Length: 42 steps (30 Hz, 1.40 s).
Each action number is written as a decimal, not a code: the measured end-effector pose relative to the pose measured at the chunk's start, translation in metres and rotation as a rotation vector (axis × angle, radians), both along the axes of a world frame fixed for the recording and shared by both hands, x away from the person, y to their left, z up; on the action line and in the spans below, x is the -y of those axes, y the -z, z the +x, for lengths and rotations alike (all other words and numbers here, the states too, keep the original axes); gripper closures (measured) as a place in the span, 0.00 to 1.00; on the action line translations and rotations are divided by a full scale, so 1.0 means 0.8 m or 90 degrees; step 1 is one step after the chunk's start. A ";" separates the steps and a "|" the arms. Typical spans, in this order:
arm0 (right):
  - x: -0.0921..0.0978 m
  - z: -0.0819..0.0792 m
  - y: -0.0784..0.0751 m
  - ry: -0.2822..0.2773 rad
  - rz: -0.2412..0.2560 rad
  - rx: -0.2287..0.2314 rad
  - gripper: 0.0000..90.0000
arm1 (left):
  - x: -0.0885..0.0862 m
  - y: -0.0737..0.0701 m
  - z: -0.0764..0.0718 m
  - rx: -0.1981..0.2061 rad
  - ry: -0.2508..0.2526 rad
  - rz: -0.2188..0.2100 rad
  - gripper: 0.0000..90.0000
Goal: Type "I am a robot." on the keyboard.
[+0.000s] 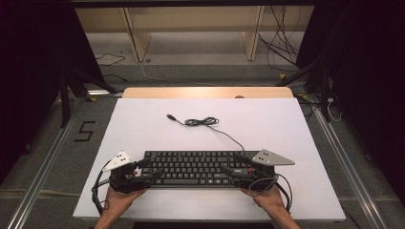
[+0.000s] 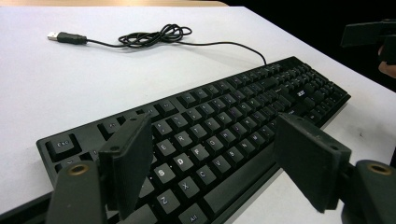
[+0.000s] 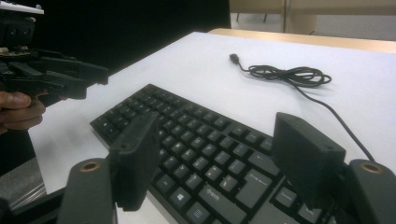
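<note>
White table (image 1: pixel 143 129) bears black keyboard (image 1: pixel 196 168) and its cable (image 1: pixel 203 122)

The keyboard (image 2: pixel 201 135) had white key legends like Esc, S, D, Z, X, C and Alt, plus a black "5" (image 1: pixel 84 130) marked on the floor.

The right gripper (image 3: pixel 212 161) hangs low over the near end of the black keyboard (image 3: pixel 196 149), jaws spread wide with keys showing between them. The keyboard lies flat on the white table (image 3: pixel 196 65). Its cable (image 3: pixel 289 74) runs off to a loose coil, the USB plug (image 3: pixel 233 57) lying free beyond it. Far left, the left gripper (image 3: pixel 70 79) sits in a hand (image 3: pixel 18 109).
</note>
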State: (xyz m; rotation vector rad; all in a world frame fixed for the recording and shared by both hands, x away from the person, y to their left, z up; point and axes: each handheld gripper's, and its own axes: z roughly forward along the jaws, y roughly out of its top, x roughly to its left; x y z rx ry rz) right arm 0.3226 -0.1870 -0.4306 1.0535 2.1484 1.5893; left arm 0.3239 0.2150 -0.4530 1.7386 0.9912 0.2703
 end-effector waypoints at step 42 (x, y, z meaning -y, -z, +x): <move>0.048 -0.037 0.012 0.053 -0.013 0.018 0.29 | 0.001 0.000 -0.003 -0.001 0.008 -0.001 0.31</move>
